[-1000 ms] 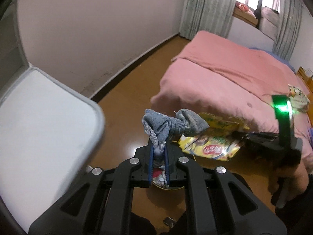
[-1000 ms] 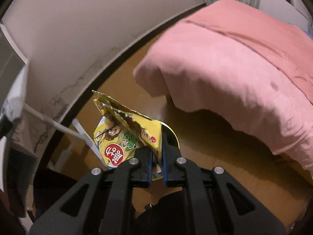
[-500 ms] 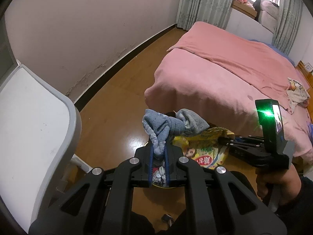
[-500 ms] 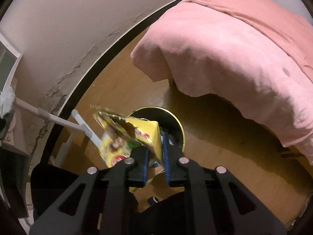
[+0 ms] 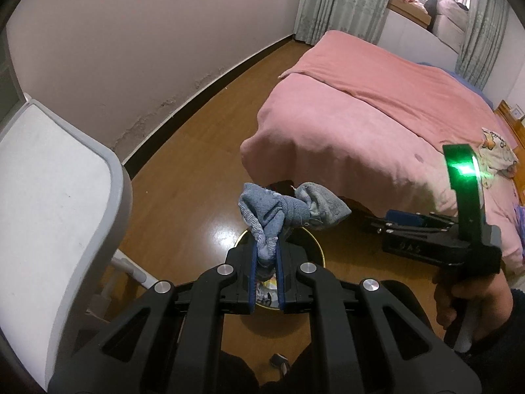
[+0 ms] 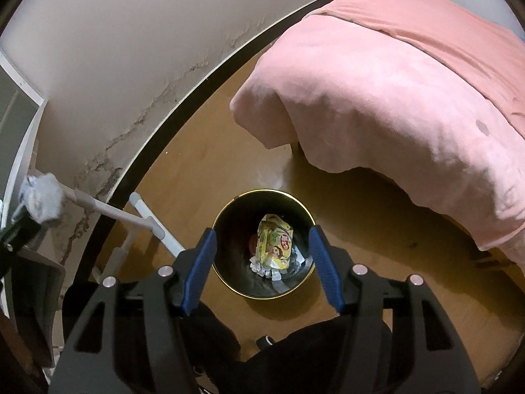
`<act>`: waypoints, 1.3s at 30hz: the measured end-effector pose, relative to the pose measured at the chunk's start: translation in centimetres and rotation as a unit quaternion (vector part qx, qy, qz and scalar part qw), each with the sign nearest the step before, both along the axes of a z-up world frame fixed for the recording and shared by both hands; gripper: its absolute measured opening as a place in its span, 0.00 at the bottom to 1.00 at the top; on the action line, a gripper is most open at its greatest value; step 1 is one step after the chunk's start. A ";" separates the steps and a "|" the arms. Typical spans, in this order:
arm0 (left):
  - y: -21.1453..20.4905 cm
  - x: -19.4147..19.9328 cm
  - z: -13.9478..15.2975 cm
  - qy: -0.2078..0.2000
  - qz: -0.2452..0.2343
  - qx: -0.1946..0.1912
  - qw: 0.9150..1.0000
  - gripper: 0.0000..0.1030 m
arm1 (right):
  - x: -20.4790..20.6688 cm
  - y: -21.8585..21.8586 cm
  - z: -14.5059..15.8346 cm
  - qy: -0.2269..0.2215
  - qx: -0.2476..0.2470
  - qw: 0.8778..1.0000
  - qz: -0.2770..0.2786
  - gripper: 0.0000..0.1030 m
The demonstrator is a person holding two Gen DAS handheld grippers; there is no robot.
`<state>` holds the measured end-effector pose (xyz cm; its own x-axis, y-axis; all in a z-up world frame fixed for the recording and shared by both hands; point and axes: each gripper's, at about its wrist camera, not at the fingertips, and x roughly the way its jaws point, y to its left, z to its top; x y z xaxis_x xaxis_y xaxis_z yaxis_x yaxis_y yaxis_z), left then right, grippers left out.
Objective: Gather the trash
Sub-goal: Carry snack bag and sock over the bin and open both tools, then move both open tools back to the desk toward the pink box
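Observation:
A round black bin with a gold rim [image 6: 229, 210] stands on the wooden floor, right below my right gripper [image 6: 262, 239]. The jaws of that gripper are opening and nothing is between them. A yellow snack wrapper [image 6: 274, 241] lies inside the bin on crumpled paper. My left gripper [image 5: 265, 249] is shut on a knotted grey-blue sock [image 5: 279, 210], held above the bin's rim [image 5: 320, 246]. The right gripper [image 5: 384, 221] also shows at the right of the left wrist view, held by a hand [image 5: 472, 298]. The sock [image 6: 42, 197] appears at the far left of the right wrist view.
A bed with a pink blanket [image 5: 377, 121] fills the right side, close to the bin. A white chair [image 5: 49, 203] stands at the left, its legs [image 6: 147, 220] beside the bin. The wall and dark skirting board [image 6: 197, 98] run behind. A printed item [image 5: 497, 152] lies on the bed.
My right gripper opened and the yellow wrapper fell from it into the bin. The left gripper, still holding the sock, sank slightly toward the bin.

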<state>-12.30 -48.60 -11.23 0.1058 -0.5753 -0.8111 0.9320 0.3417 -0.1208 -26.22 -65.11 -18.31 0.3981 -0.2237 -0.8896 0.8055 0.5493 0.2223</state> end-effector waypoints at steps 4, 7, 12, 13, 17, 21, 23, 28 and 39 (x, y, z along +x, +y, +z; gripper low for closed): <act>-0.7 -0.4 -0.9 0.012 -0.012 0.007 1.000 0.08 | -0.9 -0.1 0.9 -0.007 -0.006 1.000 -0.013 0.56; -2.1 -1.1 -1.8 0.024 -0.026 0.014 0.999 0.08 | -1.9 -0.2 1.6 -0.014 -0.008 1.000 -0.025 0.57; -4.4 -2.3 -2.5 0.030 -0.052 0.017 0.998 0.10 | -3.9 -0.4 3.3 -0.029 -0.019 0.998 -0.043 0.61; -4.9 -2.6 -2.7 0.030 -0.056 0.020 0.998 0.13 | -4.2 -0.4 3.5 -0.031 -0.020 0.998 -0.046 0.62; -5.4 -3.4 -2.9 0.022 -0.065 0.025 0.997 0.54 | -5.5 -0.6 4.5 -0.038 -0.025 0.997 -0.056 0.62; -5.6 -3.5 -3.0 0.021 -0.063 0.021 0.998 0.58 | -6.2 -0.5 5.0 -0.042 -0.027 0.997 -0.060 0.62; -5.3 -3.5 -2.7 0.025 -0.060 0.018 0.998 0.58 | -6.2 -0.3 5.2 -0.043 -0.029 0.997 -0.058 0.62; -3.4 -3.1 -1.4 0.017 -0.048 0.002 0.999 0.63 | -5.5 0.6 5.7 -0.043 -0.032 0.998 -0.044 0.62; 7.9 2.1 5.5 -0.052 0.068 -0.068 0.994 0.87 | 3.4 5.9 8.9 -0.067 -0.049 0.994 0.067 0.65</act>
<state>-10.19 -40.70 -5.68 0.2695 -0.6543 -0.7066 0.8885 0.4519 -0.0795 -22.86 -59.18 -9.36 0.5441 -0.2439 -0.8028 0.6898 0.6748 0.2625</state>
